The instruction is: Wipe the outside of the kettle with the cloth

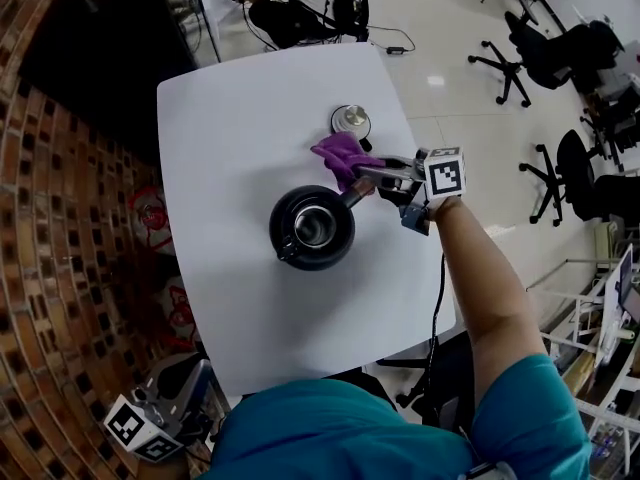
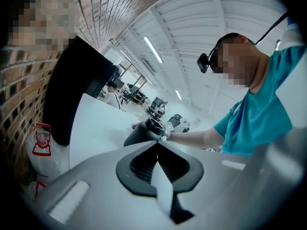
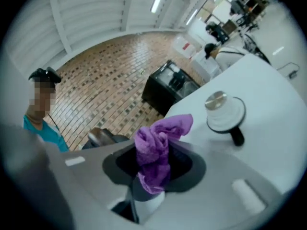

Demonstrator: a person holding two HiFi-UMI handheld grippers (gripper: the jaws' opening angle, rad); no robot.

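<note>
The right gripper's (image 3: 154, 163) jaws are closed tight on a bunched purple terry cloth (image 3: 157, 145), with a wad of it sticking out past the tips. In the head view that cloth sits just beside the far right flank of the black round kettle (image 1: 312, 228), which stands open-topped near the middle of the white tabletop (image 1: 230, 128). Whether cloth and kettle touch I cannot tell. A round white lid-like piece with a silver knob (image 1: 350, 120) lies just beyond them. The left gripper (image 2: 157, 146) has its jaws pressed together on nothing and hangs off the tabletop's near left corner. With only 1 gripper at work, a firm wipe could slide or tip the unbraced kettle. The hard jaws could also scrape it past the small wad, or a sweep could knock the lid-like piece.
</note>
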